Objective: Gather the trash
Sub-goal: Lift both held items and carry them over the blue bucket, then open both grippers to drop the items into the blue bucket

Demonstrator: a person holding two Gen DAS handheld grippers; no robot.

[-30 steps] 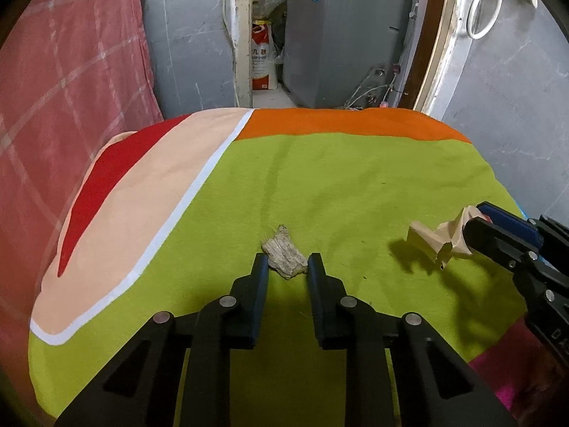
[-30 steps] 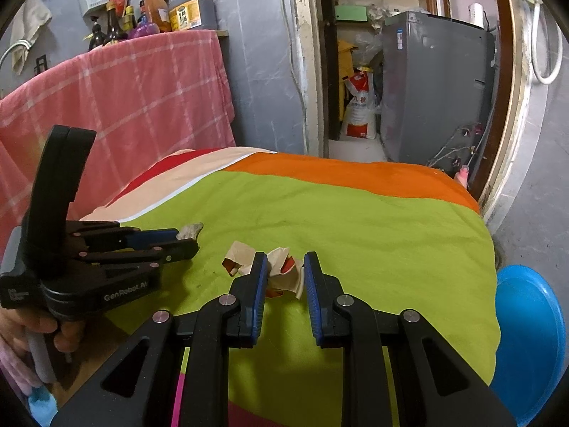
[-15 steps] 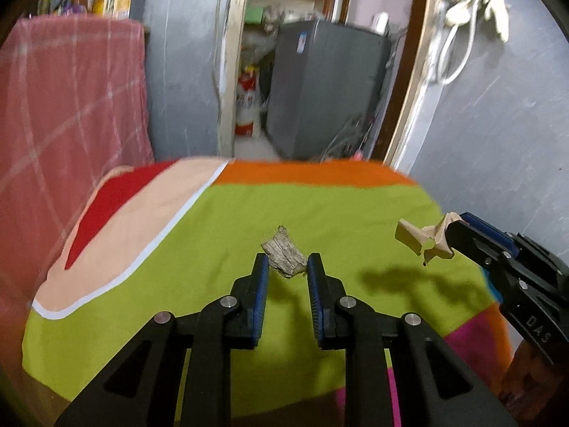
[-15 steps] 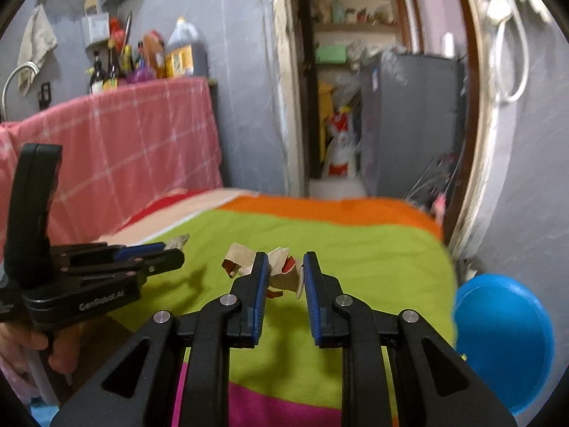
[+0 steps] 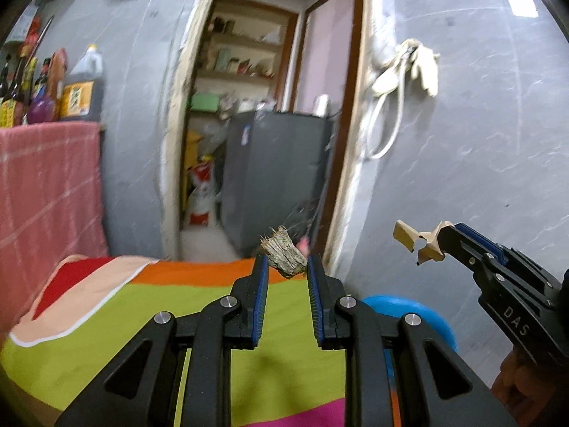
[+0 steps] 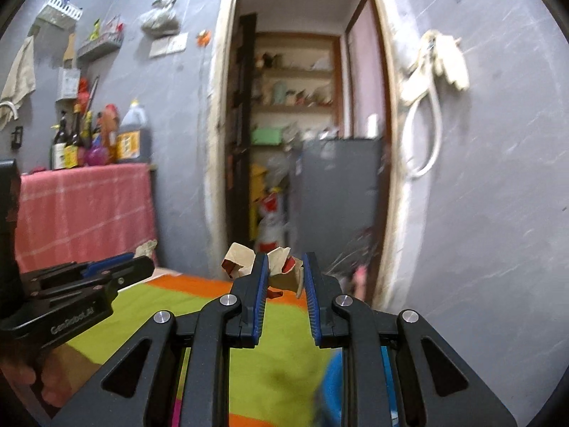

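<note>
My left gripper (image 5: 284, 267) is shut on a grey-brown fibrous scrap (image 5: 283, 252) and holds it in the air above the green and orange cloth (image 5: 213, 316). My right gripper (image 6: 282, 272) is shut on a crumpled tan and red wrapper (image 6: 275, 267), also lifted off the cloth. In the left wrist view the right gripper (image 5: 441, 243) shows at the right with the wrapper (image 5: 412, 238) at its tip. In the right wrist view the left gripper (image 6: 142, 259) shows at the left with the scrap (image 6: 145, 247).
A blue bin (image 5: 409, 313) stands low on the right beside the cloth, in front of the grey wall (image 5: 480, 142). A doorway with a grey appliance (image 5: 274, 174) is ahead. A pink checked cloth (image 5: 46, 192) under bottles (image 5: 74, 89) is at the left.
Both grippers have risen and tilted up, each still holding its piece of trash. The cloth has dropped low in both views and the blue bin now shows below.
</note>
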